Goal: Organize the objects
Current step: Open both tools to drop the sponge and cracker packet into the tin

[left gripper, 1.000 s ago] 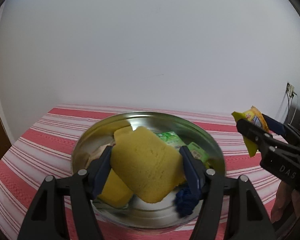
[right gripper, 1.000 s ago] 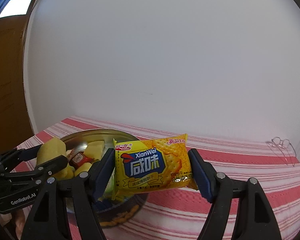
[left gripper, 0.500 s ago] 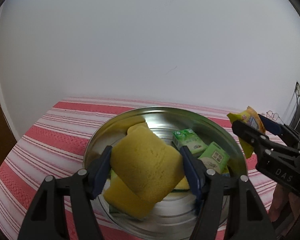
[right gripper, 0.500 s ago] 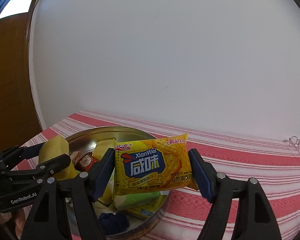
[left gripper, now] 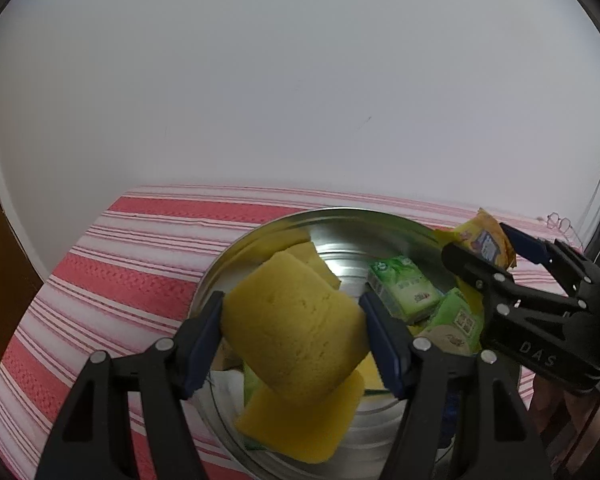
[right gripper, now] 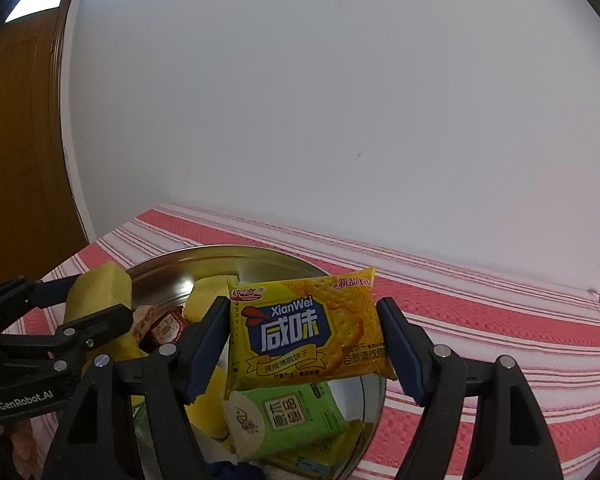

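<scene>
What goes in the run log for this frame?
left tool: holds sponge | right tool: holds cracker packet | both over metal bowl

left gripper (left gripper: 292, 332) | black frame | blue jaws | silver screws | "GenRobot.AI"

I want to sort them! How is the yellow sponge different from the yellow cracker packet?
The yellow sponge is plain and porous; the cracker packet is shiny with printed words. The sponge bulges, squeezed by the left hand-held gripper; the packet stays flat in the right hand-held gripper. Both are yellow, held over the metal bowl.
</scene>
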